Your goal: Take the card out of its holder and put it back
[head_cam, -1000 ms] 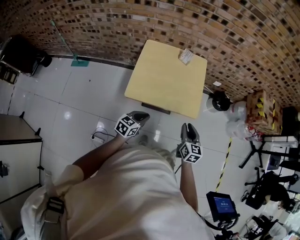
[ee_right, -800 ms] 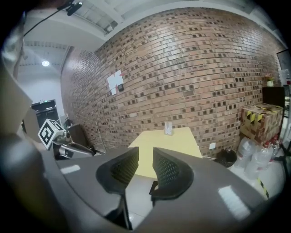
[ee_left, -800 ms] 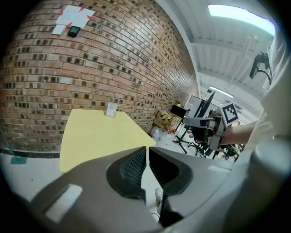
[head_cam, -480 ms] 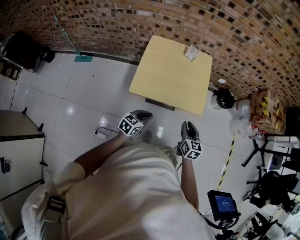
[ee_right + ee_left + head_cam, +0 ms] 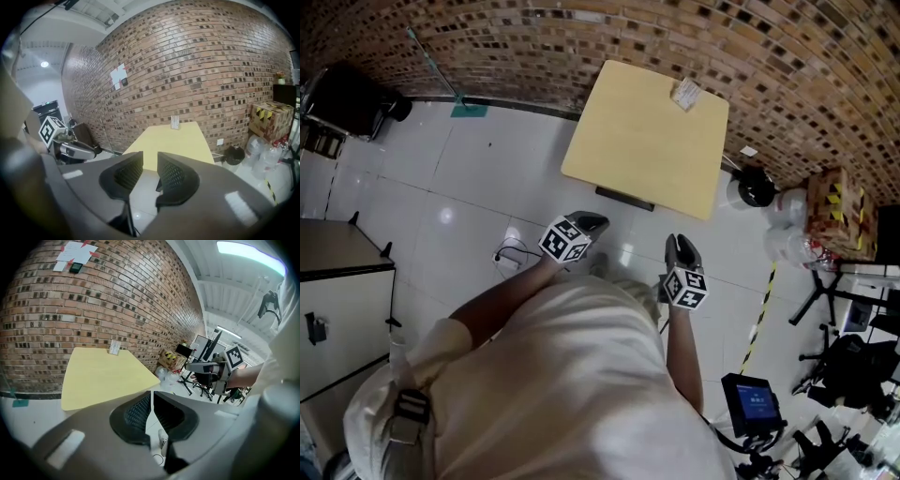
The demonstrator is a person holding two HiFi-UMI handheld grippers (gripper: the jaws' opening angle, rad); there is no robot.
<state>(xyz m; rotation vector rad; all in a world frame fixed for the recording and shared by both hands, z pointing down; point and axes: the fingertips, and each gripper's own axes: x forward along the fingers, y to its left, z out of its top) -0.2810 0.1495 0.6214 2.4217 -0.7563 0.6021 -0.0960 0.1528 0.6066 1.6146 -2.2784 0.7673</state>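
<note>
Sliding toward the frame's upper right, the desk point(image 5: 642, 141) carries the card holder point(image 5: 686, 92) on its upper-right corner, well apart from the clenched, empty left hand-held gripper point(image 5: 589, 223) and released right hand-held gripper point(image 5: 680, 246), so removal hasn't begun.

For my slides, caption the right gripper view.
Right gripper, jaws apart and empty, facing yellow table with card holder against brick wall.

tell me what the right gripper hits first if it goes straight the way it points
Probably the near edge of the yellow table, seen between the jaws of the right gripper; depth is unclear, so it might reach the floor first.
</note>
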